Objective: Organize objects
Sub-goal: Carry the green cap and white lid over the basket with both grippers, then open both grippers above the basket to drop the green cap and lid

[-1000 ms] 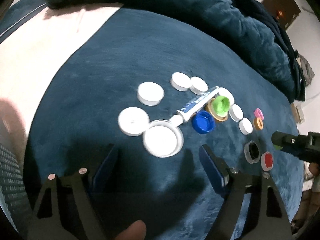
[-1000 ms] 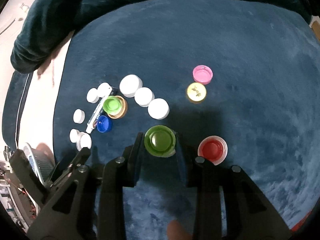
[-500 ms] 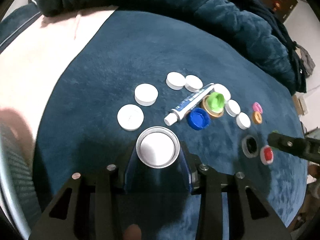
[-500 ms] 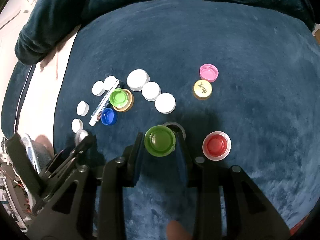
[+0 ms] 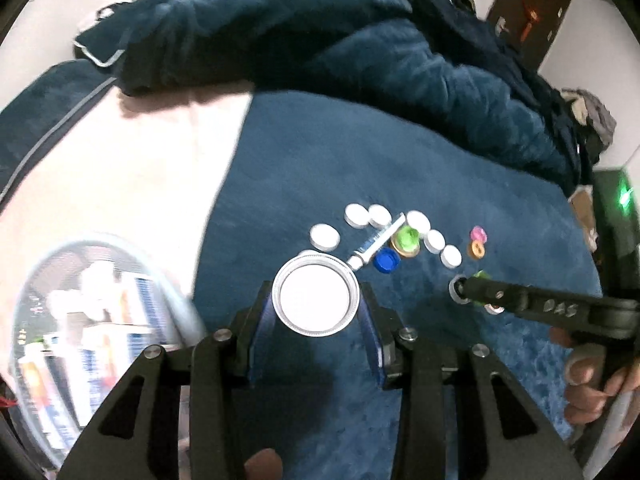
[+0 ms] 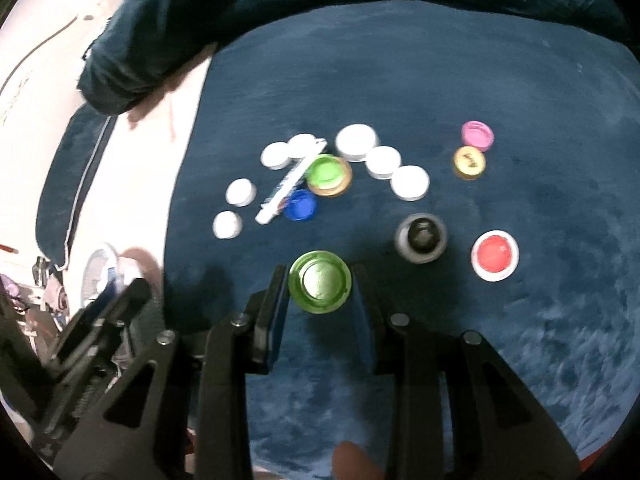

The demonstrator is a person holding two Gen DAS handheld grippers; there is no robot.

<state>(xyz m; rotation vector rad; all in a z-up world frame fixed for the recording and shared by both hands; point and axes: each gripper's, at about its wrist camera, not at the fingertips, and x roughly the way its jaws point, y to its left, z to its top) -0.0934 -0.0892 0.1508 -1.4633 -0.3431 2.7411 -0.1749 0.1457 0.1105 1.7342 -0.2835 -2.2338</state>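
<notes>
Hiding one white cap (image 5: 305, 254): big lid (image 5: 315, 299) in L gripper (image 5: 316, 320).

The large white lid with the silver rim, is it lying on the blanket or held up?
Held up: the left gripper is shut on the white lid, above the blue blanket.

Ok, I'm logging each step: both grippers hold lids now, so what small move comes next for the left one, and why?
Probably swing the left gripper left toward the clear container: it is shut on the large white lid, lifted off the blue blanket, and that container already holds items.
</notes>
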